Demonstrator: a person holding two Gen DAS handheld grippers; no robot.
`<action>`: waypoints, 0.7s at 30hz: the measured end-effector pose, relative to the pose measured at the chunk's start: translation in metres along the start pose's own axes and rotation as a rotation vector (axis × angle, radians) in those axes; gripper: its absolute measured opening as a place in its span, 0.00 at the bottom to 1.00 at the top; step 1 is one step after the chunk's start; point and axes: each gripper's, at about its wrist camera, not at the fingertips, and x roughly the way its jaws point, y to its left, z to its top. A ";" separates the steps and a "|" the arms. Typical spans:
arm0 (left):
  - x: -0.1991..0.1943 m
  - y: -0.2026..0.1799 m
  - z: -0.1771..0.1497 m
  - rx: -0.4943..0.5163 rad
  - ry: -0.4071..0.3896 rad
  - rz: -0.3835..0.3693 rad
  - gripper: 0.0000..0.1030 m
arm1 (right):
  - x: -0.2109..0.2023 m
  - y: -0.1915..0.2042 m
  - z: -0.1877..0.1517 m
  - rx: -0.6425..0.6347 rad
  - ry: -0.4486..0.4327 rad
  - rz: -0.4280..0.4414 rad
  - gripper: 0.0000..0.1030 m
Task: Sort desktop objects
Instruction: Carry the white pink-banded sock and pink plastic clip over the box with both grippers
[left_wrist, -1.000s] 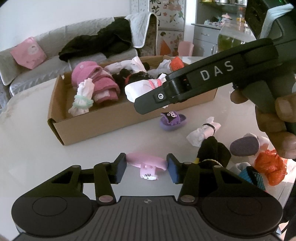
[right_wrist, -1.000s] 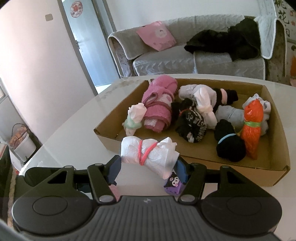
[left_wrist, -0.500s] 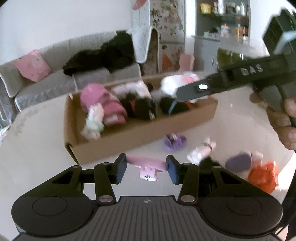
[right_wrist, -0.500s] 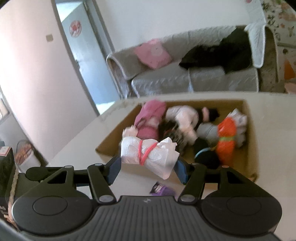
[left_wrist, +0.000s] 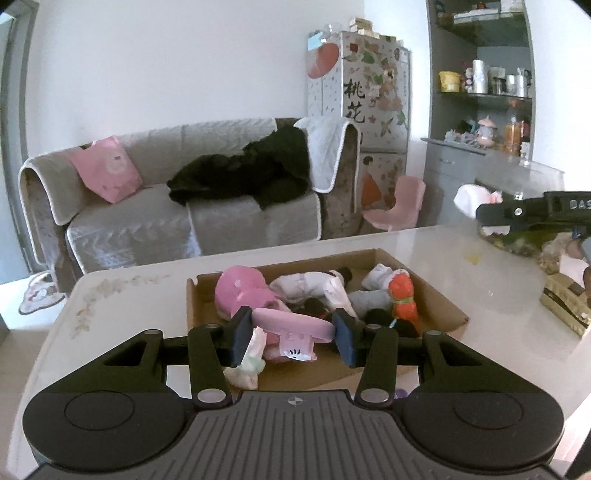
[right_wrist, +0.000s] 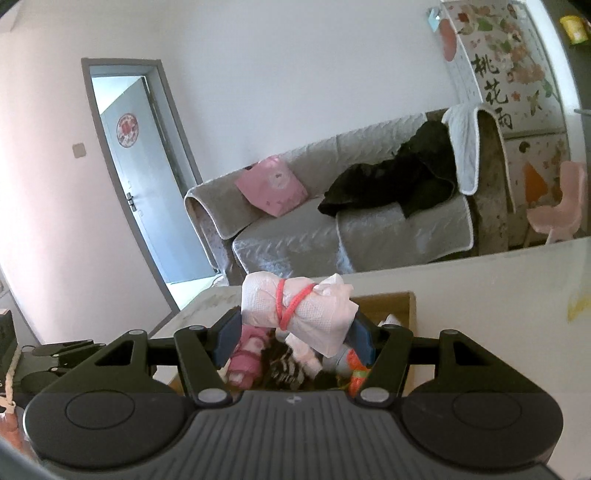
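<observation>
My left gripper (left_wrist: 291, 334) is shut on a pink clip with a white cat charm (left_wrist: 293, 328) and holds it high above the near side of the cardboard box (left_wrist: 441, 301). The box holds several rolled bundles: pink (left_wrist: 240, 290), white (left_wrist: 314, 286), orange (left_wrist: 402, 295). My right gripper (right_wrist: 293, 334) is shut on a white tissue roll tied with a pink band (right_wrist: 297, 308), raised above the box (right_wrist: 402, 308). The right gripper also shows at the far right in the left wrist view (left_wrist: 491, 216).
The white table (left_wrist: 122, 306) carries the box; a woven tan object (left_wrist: 565, 304) lies at its right edge. A grey sofa (left_wrist: 147, 218) with a pink cushion and black clothes stands behind, with a pink chair (left_wrist: 397, 208) and a cabinet beside it.
Both grippers rose well above the table with their loads. The right gripper moved away to the right and higher. The loose items on the table dropped out of view.
</observation>
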 end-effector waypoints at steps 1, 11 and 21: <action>0.004 0.000 0.002 0.000 0.004 -0.001 0.52 | 0.003 -0.001 0.002 -0.005 0.002 0.005 0.57; 0.040 -0.003 0.038 0.036 -0.002 0.050 0.52 | 0.024 -0.012 0.025 -0.051 -0.012 0.049 0.57; 0.080 -0.005 0.027 0.021 0.053 0.014 0.52 | 0.045 -0.024 0.018 -0.015 0.025 0.052 0.57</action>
